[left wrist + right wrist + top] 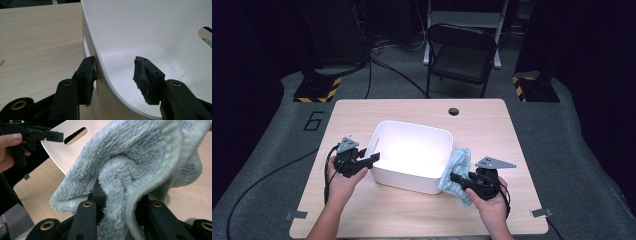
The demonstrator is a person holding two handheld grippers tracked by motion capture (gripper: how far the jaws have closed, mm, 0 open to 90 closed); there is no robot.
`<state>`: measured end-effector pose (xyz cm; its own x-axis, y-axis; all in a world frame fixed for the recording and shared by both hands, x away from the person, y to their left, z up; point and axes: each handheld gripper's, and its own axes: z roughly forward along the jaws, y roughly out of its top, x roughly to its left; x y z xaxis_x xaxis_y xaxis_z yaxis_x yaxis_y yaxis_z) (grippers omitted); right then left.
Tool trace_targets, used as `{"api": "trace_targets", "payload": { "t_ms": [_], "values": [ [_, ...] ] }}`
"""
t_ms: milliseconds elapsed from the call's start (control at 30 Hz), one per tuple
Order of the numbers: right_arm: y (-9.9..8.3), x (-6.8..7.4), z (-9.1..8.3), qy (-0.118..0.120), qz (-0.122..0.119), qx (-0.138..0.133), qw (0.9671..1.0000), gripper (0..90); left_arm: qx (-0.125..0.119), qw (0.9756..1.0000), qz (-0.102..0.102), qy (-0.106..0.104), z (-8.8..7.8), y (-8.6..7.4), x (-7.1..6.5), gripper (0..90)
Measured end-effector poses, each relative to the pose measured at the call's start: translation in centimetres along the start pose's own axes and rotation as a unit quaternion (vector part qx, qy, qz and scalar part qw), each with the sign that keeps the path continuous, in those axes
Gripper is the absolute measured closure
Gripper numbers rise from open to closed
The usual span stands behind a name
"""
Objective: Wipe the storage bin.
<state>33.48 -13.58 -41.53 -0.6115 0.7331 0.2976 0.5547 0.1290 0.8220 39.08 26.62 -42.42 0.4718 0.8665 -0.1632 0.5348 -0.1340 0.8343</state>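
Observation:
A white plastic bin [412,125] stands in the middle of the wooden table [357,115]. My left gripper [374,159] straddles the bin's left wall [140,30]. Its outer pad [87,75] rests against the outside of the wall, while the inner pad [145,77] hangs clear inside the bin, so the left gripper [115,72] is open. My right gripper [455,178] is shut on a fluffy pale blue-green towel [457,167], held up beside the bin's right wall. In the right gripper view the towel [130,157] bunches over the right gripper [117,202].
A black folding chair [462,50] stands beyond the table's far edge. A round cable hole [454,111] sits near that edge. The bin's slotted handle [75,136] and the left gripper [53,135] show past the towel. Cables lie on the grey floor.

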Motion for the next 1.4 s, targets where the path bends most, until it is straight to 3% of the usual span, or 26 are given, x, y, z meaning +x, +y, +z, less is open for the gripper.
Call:
{"api": "trace_targets", "payload": {
  "t_ms": [633,833,1067,1167,1400],
  "values": [
    [-1.6,-0.4,3.1,-0.021,0.009,0.038,0.9990,71.7,0.000,0.9998,-0.008,0.021,-0.5,-0.4,-0.3,52.4],
    [-3.0,-0.9,5.6,-0.024,0.010,0.084,0.9961,71.6,-0.001,0.9994,-0.018,0.028,-1.0,-0.7,0.2,51.5],
    [-4.5,-1.8,7.7,-0.022,0.032,0.133,0.9903,71.5,0.000,0.9994,-0.017,0.030,-1.2,-0.7,0.3,50.8],
    [-4.7,-2.3,8.0,-0.015,0.045,0.132,0.9901,71.3,0.003,0.9994,-0.018,0.028,-1.3,-0.7,0.2,51.3],
    [-4.5,-3.3,7.6,-0.022,0.058,0.128,0.9898,71.1,0.011,0.9997,-0.013,0.015,-1.4,-0.7,-0.4,52.5]
  ]
}}
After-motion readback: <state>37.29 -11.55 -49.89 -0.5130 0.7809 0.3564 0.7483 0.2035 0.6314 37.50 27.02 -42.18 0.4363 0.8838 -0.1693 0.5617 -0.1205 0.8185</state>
